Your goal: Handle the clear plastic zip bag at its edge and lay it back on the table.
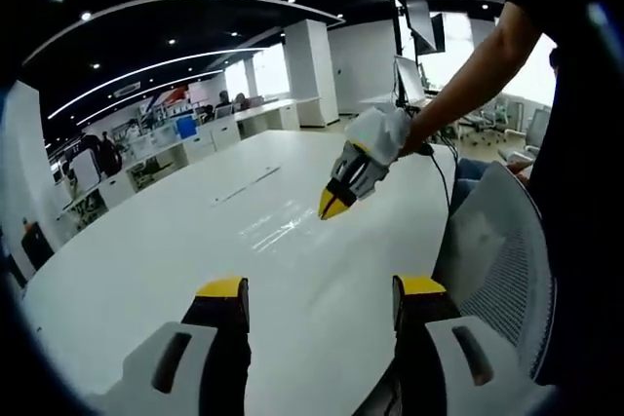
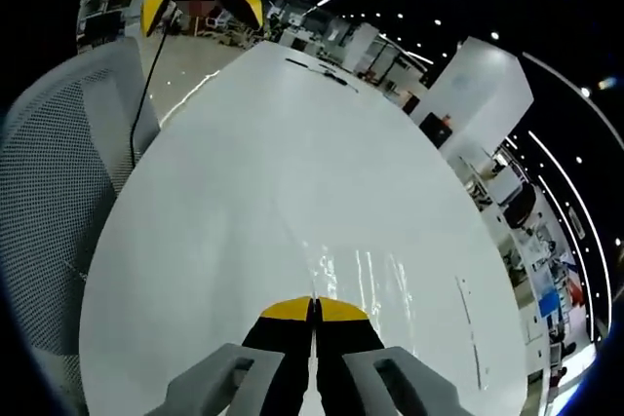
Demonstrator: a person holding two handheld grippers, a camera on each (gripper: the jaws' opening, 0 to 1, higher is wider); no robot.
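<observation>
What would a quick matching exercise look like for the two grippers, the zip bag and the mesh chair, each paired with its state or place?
Things:
1. left gripper
2. right gripper
3. clear zip bag
4. mesh chair

States or places:
A. lying on the white table
B. jaws shut
C. beside the table's edge
D. jaws apart

Pairs: 1-D, 2-B, 3-A, 4-C

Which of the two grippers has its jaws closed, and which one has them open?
The right gripper is closed: its yellow tips meet above the clear bag on the table. The left gripper is open, its jaws wide apart.
</observation>
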